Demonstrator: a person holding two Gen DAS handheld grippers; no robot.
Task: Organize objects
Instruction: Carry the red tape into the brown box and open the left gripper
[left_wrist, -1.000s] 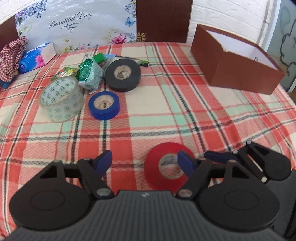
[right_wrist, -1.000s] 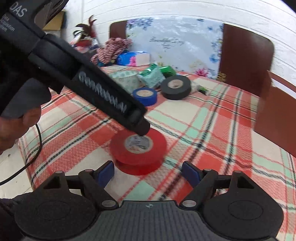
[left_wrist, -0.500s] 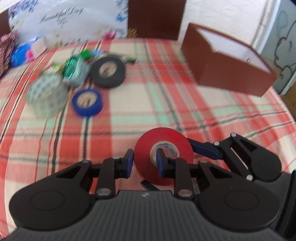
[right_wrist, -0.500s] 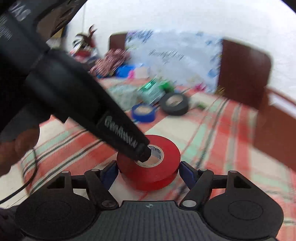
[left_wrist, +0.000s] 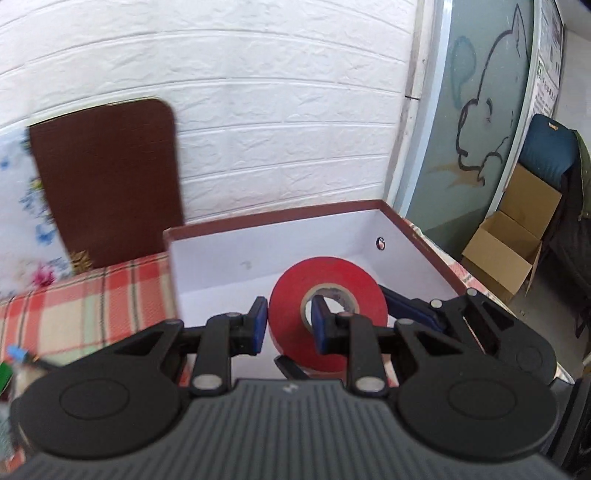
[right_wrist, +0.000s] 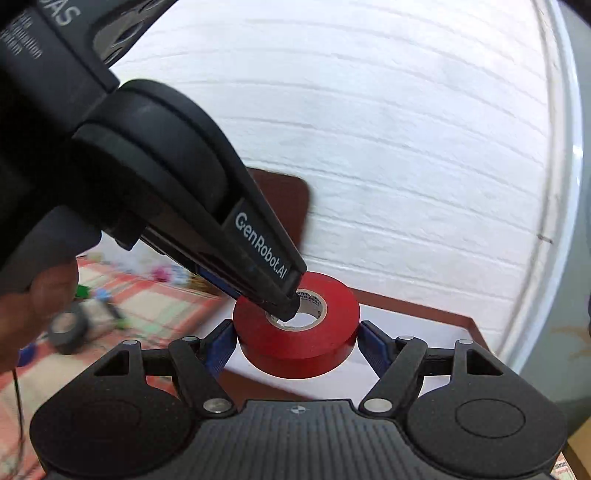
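Glossy red tape roll (left_wrist: 327, 295), round with cardboard core, above white-lined box (left_wrist: 229, 266).

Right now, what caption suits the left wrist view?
Both grippers carry a red tape roll over the open brown box.

Left hand-held gripper (left_wrist: 288, 326) clamps red tape roll (left_wrist: 327, 314) wall, one finger through core, over white-lined brown box (left_wrist: 221, 258).
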